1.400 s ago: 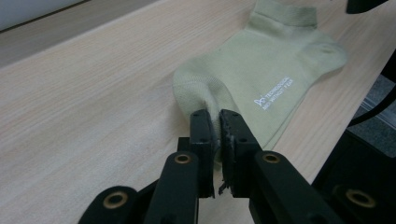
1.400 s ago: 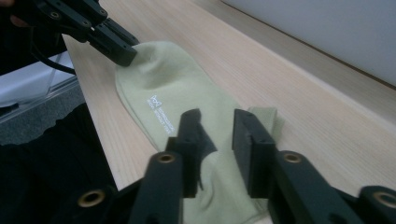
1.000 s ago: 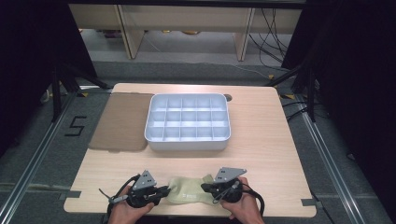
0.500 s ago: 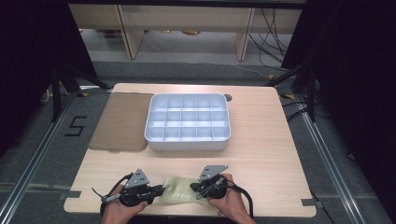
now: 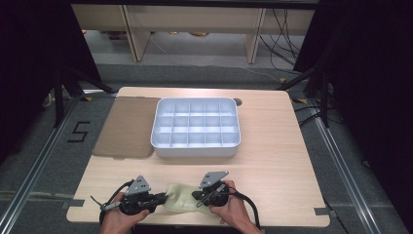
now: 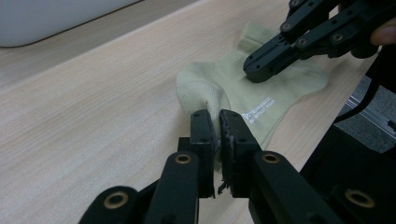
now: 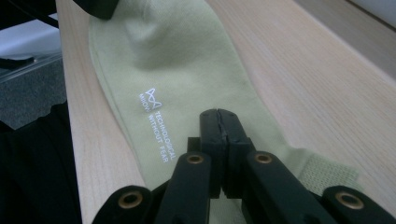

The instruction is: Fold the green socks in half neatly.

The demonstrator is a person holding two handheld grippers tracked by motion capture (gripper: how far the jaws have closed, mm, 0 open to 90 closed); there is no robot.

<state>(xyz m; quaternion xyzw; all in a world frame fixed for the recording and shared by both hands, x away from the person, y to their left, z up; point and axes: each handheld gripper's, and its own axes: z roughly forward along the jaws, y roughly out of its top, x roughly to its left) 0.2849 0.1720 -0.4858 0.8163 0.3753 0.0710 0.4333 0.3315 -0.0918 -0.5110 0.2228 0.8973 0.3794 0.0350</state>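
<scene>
Pale-green knitted sock (image 5: 182, 197) lies limp at the desk's near edge; left gripper (image 6: 218, 122) pinches its toe fold, right gripper (image 7: 223, 122) sits closed on the foot. Soft, light; grip folds.

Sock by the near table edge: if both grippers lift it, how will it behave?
Likely floppy: the pale green sock puckers where the left gripper pinches it. Probably light, thin knit lying flat under the right gripper. Pushed, it would likely bunch rather than slide on the wooden table.

Sock (image 5: 181, 199) ends hidden under both grippers in high view; forearms cut off by bottom edge.
</scene>
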